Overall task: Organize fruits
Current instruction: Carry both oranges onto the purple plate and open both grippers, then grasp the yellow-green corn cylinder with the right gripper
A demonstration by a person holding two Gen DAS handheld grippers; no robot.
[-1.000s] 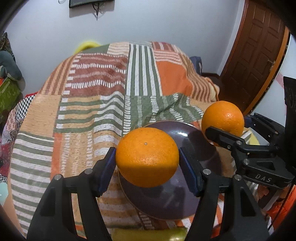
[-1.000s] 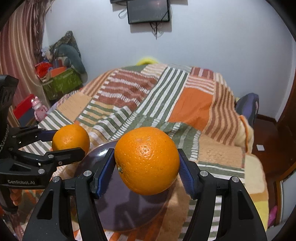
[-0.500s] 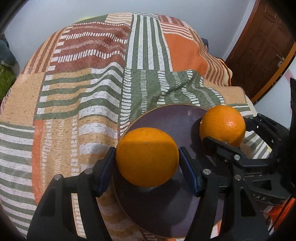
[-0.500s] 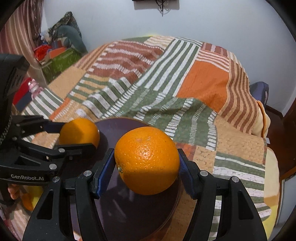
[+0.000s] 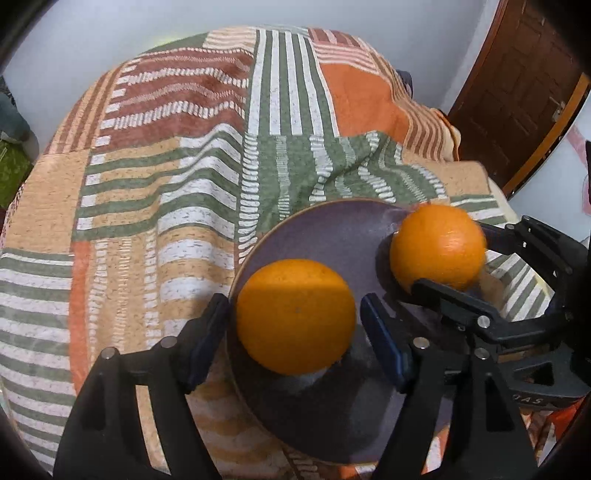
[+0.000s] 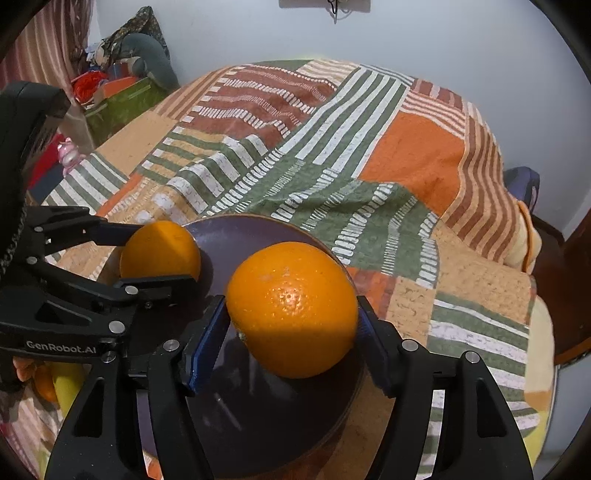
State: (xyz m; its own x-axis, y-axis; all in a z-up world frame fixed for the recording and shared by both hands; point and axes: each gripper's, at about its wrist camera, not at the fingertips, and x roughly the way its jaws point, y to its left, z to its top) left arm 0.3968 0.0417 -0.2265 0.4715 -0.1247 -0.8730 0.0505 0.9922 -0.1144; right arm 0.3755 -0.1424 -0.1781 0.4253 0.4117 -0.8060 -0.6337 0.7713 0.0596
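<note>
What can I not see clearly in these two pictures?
- Left wrist view: whether the orange in the left gripper touches the plate; the fruit hides its underside.
- Left wrist view: the other orange is blurred.
- Right wrist view: the yellow object at lower left is mostly hidden by the left gripper.
- Right wrist view: the wall fixture is cut off by the top edge.

"GenRobot.AI" — white lettering on left gripper (image 6: 162, 254) body, "AS" fragment — right gripper (image 5: 448, 254) body
</note>
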